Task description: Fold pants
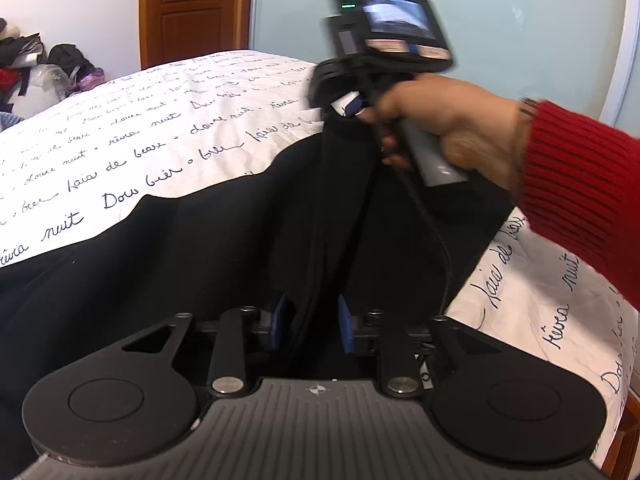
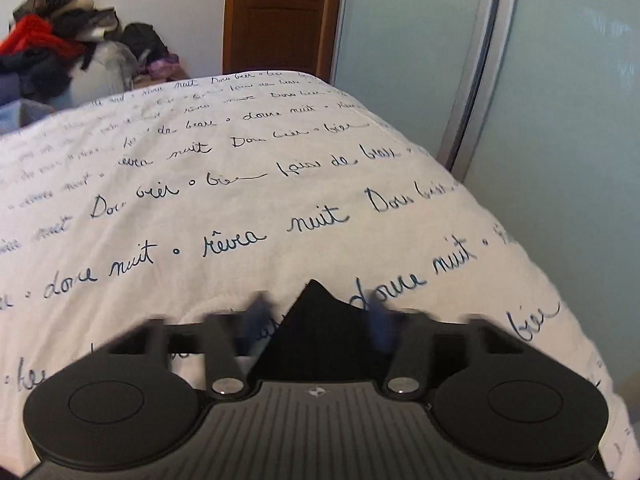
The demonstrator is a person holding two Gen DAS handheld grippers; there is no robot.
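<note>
Black pants (image 1: 192,248) lie spread on a white bed cover with handwritten script (image 1: 168,120). My left gripper (image 1: 312,320) stands open over the pants, with a raised ridge of the fabric running between its blue pads (image 1: 346,326). My right gripper (image 1: 352,110) shows in the left wrist view, held by a hand in a red sleeve, with a lifted peak of the pants at its tip. In the right wrist view its blurred fingers (image 2: 380,324) stand apart around a black point of cloth (image 2: 320,320) above the cover (image 2: 240,208).
A pile of clothes and bags (image 2: 68,52) sits beyond the bed's far left. A brown door (image 2: 280,16) and pale sliding wardrobe panels (image 2: 540,100) stand behind and right. The bed's right edge (image 2: 520,240) drops off beside the wardrobe.
</note>
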